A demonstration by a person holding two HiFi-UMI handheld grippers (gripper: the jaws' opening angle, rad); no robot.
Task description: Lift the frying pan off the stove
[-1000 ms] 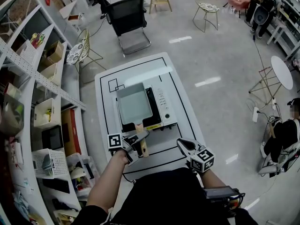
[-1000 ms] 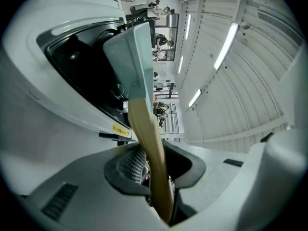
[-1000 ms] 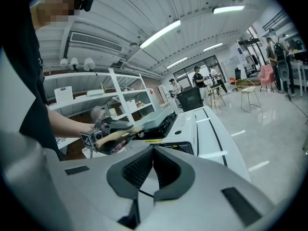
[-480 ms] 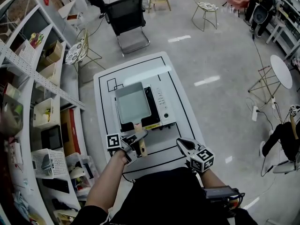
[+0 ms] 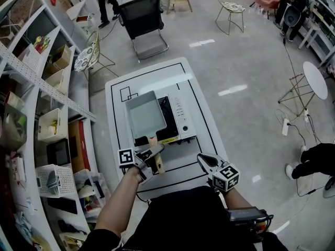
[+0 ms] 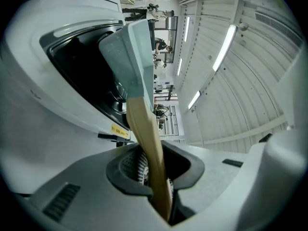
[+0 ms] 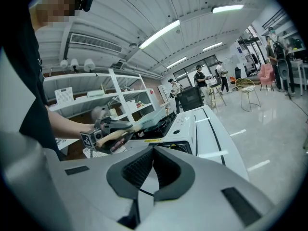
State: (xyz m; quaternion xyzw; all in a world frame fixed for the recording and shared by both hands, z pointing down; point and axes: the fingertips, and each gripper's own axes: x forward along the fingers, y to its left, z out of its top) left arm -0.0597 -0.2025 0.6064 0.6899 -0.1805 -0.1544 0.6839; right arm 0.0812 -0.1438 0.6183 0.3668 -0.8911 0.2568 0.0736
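The grey rectangular frying pan with a wooden handle hangs over the white tabletop stove, skewed toward its left side. More of the black burner shows at the pan's right edge. My left gripper is shut on the handle. In the left gripper view the handle runs up between the pads to the pan, which rides tilted above the burner. My right gripper hovers over the table's front right with nothing in it. In its own view the right gripper has its tips together.
The stove stands on a white table marked with black lines. White shelves with boxes line the left. A black office chair stands beyond the table's far end. A person's legs show at the right edge.
The pan has shifted a little to the left and turned, uncovering more of the burner. The left gripper still holds the handle. The right gripper has not moved.
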